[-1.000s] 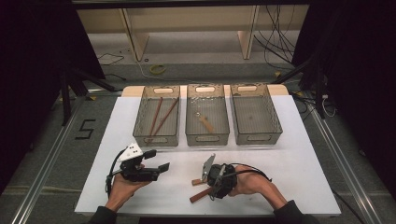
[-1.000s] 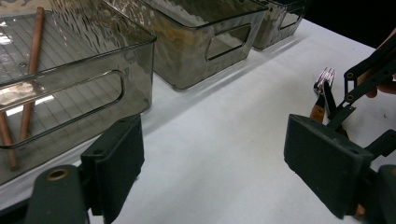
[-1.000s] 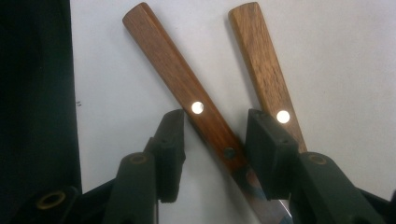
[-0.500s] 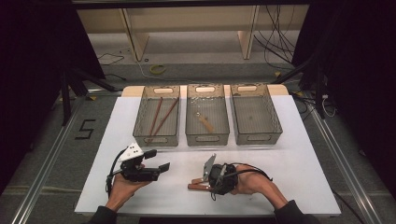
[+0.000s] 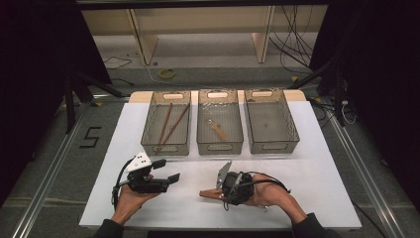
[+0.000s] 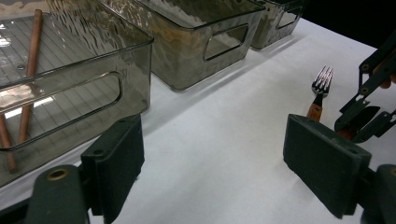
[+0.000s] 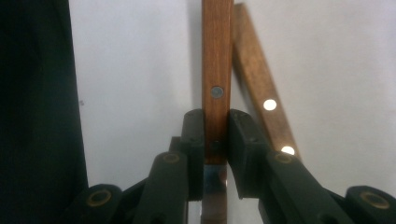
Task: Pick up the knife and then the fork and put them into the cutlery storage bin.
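My right gripper (image 5: 221, 191) (image 7: 216, 122) lies low on the white table, pointing left. Its jaws have just been closing and are now shut on the wooden handle (image 7: 217, 60) of a utensil (image 5: 208, 194). A rivet shows on the handle, and the utensil's metal end is hidden under the jaws. A second wooden handle (image 7: 256, 81) leans against it on the far side. This appears to be the fork (image 6: 321, 80), whose tines point away. My left gripper (image 5: 167, 170) (image 6: 212, 140) rests to the left, open, with nothing between its pads. It faces the right gripper (image 6: 362, 116).
Three smoky clear bins stand in a row at the back of the white mat (image 5: 322, 173). The left bin (image 5: 166, 148) holds two brown chopsticks (image 5: 168, 124). The middle bin (image 5: 220, 147) holds a small wooden-handled piece (image 5: 217, 130). The right bin (image 5: 272, 145) looks bare.
The right gripper's jaws have closed on the wooden handle, which swung from pointing lower left to lying level beside the other handle. The left gripper has not moved.
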A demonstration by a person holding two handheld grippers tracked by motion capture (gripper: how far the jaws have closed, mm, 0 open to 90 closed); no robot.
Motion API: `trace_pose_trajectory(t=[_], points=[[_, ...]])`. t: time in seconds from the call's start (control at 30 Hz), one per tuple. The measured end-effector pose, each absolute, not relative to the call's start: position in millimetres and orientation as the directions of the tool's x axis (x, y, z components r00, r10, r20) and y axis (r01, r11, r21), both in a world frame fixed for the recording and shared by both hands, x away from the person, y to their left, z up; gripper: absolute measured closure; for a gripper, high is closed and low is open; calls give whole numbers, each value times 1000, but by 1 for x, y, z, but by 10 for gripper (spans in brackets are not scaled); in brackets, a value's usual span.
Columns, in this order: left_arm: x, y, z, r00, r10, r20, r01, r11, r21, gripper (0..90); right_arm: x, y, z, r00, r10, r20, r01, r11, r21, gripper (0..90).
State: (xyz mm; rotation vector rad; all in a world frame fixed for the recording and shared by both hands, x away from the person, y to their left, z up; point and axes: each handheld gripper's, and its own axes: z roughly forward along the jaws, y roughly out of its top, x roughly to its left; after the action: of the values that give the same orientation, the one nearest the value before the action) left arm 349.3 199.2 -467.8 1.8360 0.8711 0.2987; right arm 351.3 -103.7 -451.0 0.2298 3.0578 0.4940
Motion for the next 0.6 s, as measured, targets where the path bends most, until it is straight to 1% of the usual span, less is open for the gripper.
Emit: trace_pose_trajectory(t=[0.23,0.37,0.6], points=[[349,199,-468,703,685,-192,430,-194,882,197,358,-115,-432,-973,233,4,214,887,410,778],[349,199,-468,702,686,-192,430,-194,882,196,367,-128,-419,-948,319,22,292,837,463,778],[350,199,-469,700,686,-198,434,-188,881,196,386,-150,-401,-903,425,69,390,741,547,778]])
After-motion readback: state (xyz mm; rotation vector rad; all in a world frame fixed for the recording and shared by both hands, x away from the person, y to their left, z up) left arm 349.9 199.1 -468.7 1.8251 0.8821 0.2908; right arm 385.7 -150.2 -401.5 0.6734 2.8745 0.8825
